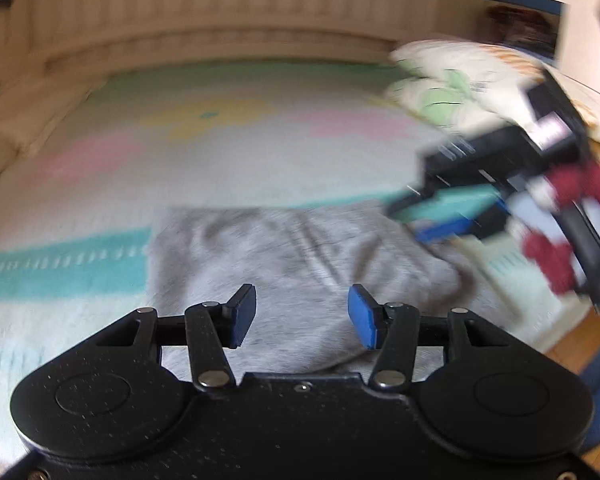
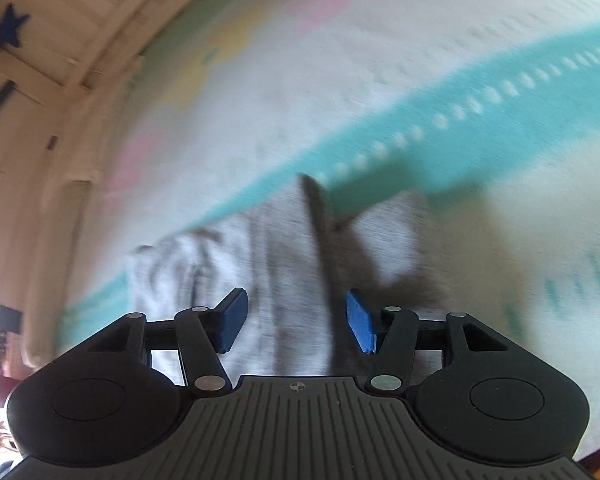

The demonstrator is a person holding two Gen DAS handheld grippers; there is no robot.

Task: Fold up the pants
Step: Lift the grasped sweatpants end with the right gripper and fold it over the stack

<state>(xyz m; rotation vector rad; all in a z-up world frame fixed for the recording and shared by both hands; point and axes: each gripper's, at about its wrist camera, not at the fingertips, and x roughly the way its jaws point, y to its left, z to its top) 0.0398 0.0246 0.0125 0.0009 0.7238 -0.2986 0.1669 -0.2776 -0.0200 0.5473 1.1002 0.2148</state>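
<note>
Motion blur smears both views. In the left wrist view, the near edge of the grey pants (image 1: 300, 264) is hidden behind the left gripper (image 1: 302, 318), whose body is cut off by the bottom edge. Right of the pants, the right gripper (image 1: 452, 212) is a streaked shape; whether its jaws touch the cloth cannot be told. The pillow (image 1: 452, 80) beyond it is too blurred to read its print. In the right wrist view, the pants (image 2: 284, 280) run under that gripper's (image 2: 296, 320) body, and the bedspread (image 2: 380, 60) pattern dissolves.
</note>
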